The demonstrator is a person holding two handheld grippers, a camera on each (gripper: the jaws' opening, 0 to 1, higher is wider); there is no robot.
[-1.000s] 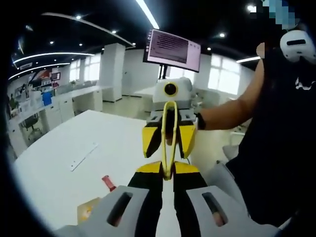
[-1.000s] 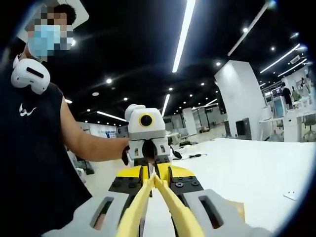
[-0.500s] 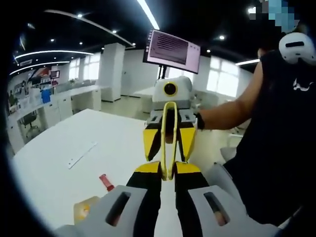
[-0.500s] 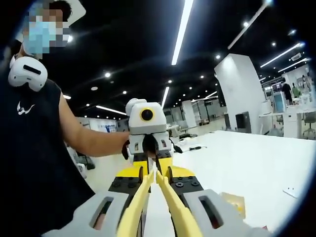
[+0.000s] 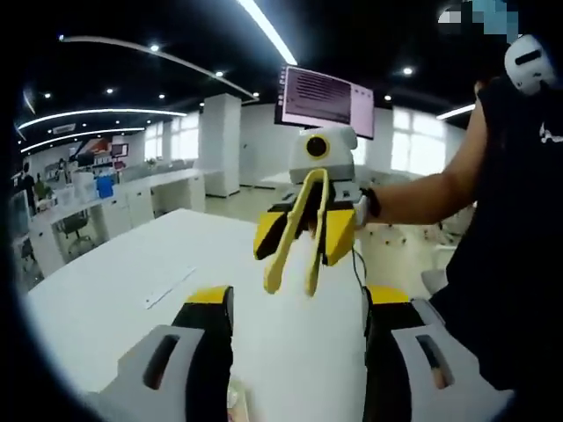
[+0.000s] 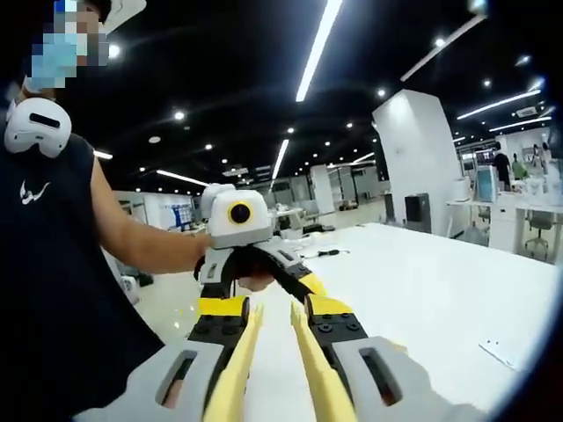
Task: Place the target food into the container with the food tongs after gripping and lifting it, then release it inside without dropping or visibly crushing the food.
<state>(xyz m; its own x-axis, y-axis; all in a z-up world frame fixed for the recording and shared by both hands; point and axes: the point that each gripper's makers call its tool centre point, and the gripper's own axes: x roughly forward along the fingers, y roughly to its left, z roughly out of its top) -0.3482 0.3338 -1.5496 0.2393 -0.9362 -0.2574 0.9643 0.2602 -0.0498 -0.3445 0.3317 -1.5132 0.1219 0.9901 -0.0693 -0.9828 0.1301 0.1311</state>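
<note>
Tongs clamped in right gripper; left gripper fingers wide apart.

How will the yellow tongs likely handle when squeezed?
Probably light and springy: the tongs are thin strips joined at a loop, tips splayed apart. They may twist sideways, since the right gripper clamps them toward the loop end.

**Yellow tongs held aloft**

The food tongs are yellow, slender, two-armed — clamped at their joined end in the right gripper, arms spread apart at the free tips, hanging above the white table, holding nothing.
</note>
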